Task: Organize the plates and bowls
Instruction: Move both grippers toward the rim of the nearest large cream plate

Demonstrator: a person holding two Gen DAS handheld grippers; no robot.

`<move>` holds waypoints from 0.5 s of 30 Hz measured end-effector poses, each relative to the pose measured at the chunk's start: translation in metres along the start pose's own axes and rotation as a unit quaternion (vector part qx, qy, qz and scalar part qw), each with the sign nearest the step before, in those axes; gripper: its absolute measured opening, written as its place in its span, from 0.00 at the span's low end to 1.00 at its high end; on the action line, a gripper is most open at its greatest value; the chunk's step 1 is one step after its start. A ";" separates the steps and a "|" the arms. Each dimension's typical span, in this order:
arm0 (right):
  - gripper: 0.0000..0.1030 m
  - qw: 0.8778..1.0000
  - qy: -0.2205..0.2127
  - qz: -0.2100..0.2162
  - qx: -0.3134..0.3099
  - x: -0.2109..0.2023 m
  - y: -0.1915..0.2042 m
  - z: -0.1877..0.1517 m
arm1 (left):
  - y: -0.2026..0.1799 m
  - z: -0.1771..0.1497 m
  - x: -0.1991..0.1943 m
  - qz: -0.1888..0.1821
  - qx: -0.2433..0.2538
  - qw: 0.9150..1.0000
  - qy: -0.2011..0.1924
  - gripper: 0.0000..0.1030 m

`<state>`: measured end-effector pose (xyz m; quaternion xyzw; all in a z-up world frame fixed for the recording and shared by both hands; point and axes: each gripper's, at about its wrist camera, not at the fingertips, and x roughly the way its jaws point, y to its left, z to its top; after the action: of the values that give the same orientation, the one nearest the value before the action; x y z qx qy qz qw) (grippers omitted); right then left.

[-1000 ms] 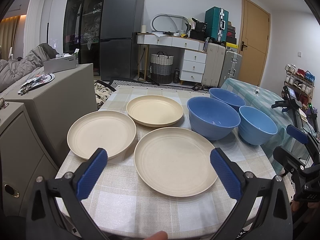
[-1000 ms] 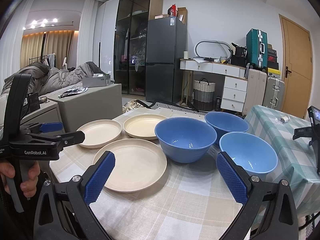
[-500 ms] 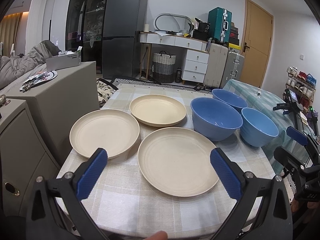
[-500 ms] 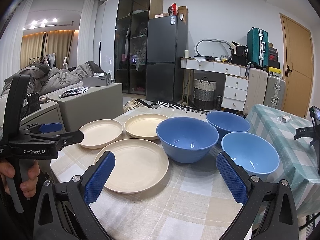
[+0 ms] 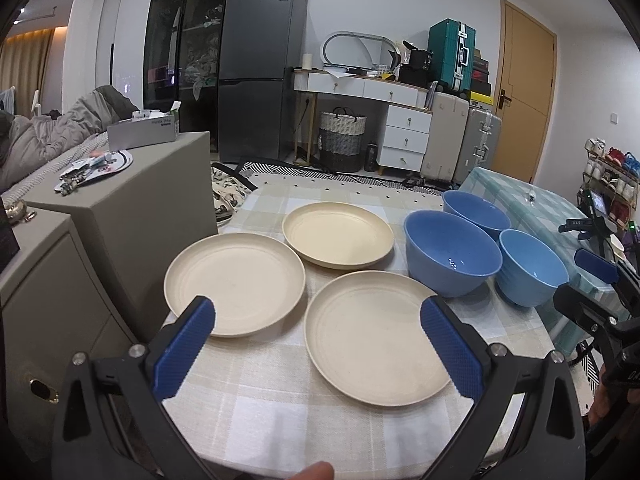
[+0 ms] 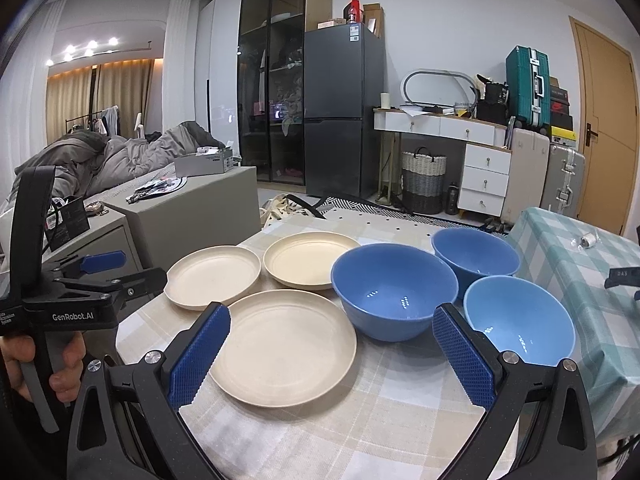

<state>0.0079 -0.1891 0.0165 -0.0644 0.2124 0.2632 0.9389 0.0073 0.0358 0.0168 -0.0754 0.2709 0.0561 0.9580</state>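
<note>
three round cream plastic plates lie on the checked beige cloth of the worktop [image 5: 280, 408], in the middle of the frame: the near plate [image 5: 376, 336], the left plate [image 5: 234, 284] and the far plate [image 5: 338, 234]. to their right stand three blue bowls close together: the large dark blue bowl [image 5: 452, 256], the far blue bowl [image 5: 476, 210] and the light blue bowl [image 5: 532, 266]. the left tongs [image 5: 318, 314] are wide open and empty, in the lower frame above the near plate. the right tongs [image 6: 330, 322] are also wide open, holding nothing, before the large bowl.
</note>
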 end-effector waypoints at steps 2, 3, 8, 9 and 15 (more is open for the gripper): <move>1.00 1.000 0.001 0.005 -0.003 0.003 0.002 0.007 | 0.004 0.003 0.001 0.002 -0.003 1.000 0.002 1.00; 1.00 1.000 0.001 0.007 -0.004 0.005 0.002 0.010 | 0.006 0.005 0.001 0.004 -0.005 1.000 0.003 1.00; 1.00 1.000 0.005 0.016 -0.006 0.016 0.009 0.028 | 0.015 0.013 0.003 0.017 -0.010 1.000 0.006 1.00; 1.00 1.000 0.005 0.017 -0.008 0.019 0.010 0.032 | 0.018 0.016 0.003 0.017 -0.012 1.000 0.005 1.00; 1.00 0.999 0.009 0.023 -0.031 0.033 0.021 0.052 | 0.030 0.029 0.007 0.028 -0.016 0.999 0.007 1.00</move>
<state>0.0410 -0.1435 0.0490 -0.0907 0.2146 0.2907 0.9280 0.0238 0.0712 0.0342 -0.0840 0.2788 0.0865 0.9528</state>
